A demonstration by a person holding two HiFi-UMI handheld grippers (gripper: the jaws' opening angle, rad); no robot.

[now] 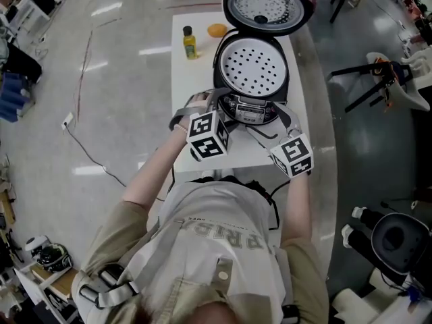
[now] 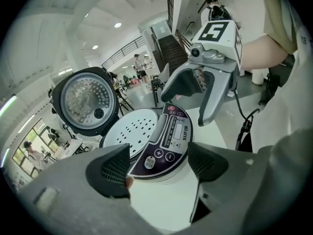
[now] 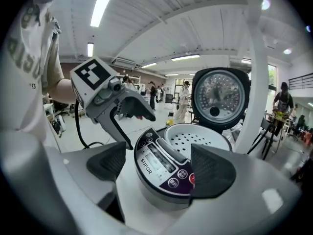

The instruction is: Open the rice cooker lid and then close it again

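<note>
The rice cooker (image 1: 251,79) stands on a white table (image 1: 192,86) with its lid (image 1: 268,7) swung fully up at the back, baring a white perforated inner plate (image 1: 253,66). My left gripper (image 1: 217,105) hovers just in front of the cooker's left front, open, with nothing between its pads. My right gripper (image 1: 268,125) hangs at the right front, also open and empty. In the left gripper view the control panel (image 2: 168,138) lies beyond the gripper (image 2: 159,163), with the lid (image 2: 85,99) upright. The right gripper view shows its gripper (image 3: 161,168), the panel (image 3: 159,160) and the lid (image 3: 220,97).
A small yellow-green bottle (image 1: 190,42) and an orange (image 1: 217,30) sit at the table's far left, beside the cooker. A cable (image 1: 88,154) runs over the floor on the left. Black tripod stands (image 1: 371,79) are on the right.
</note>
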